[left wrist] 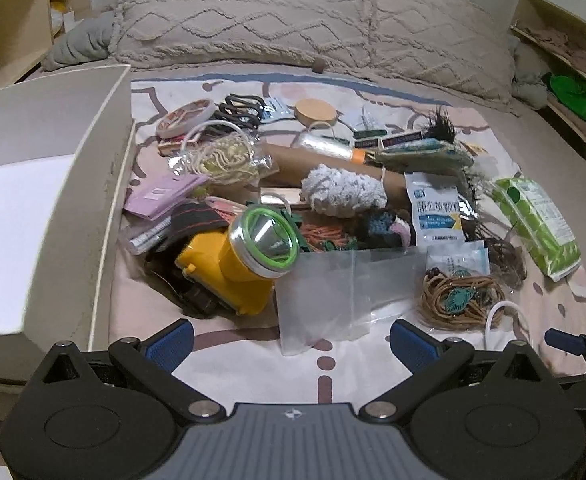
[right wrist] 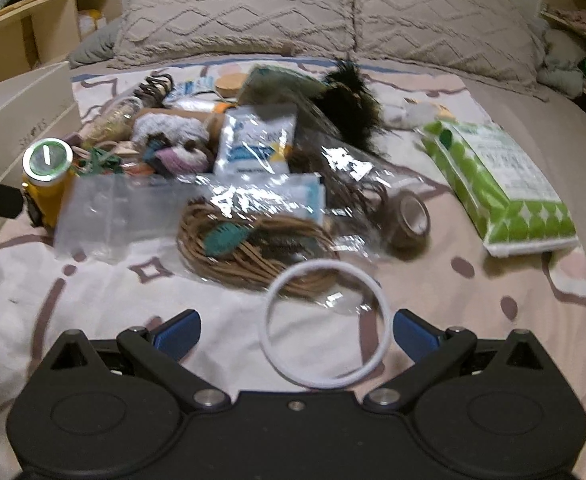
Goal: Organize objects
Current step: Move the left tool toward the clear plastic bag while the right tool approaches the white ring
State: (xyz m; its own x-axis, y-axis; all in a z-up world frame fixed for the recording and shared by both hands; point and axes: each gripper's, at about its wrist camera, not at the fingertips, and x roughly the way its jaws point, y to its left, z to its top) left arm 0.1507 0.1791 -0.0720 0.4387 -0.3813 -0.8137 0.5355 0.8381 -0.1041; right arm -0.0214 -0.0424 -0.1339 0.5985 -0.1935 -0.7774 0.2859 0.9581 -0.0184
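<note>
Only the left wrist view shows the white box beside the pile; only the right wrist view shows the brown tape roll. The white ring lies on the bed between the spread fingers of the right claw. The left claw is spread too, empty, near the yellow flashlight.

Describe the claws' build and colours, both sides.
Both alike: left claw and right claw have blue ribbed fingertip pads on black angular linkage arms with silver pivot screws and round black housings. Left has a grey ribbed centre plate; right's is black. No cables or sleeves visible.
</note>
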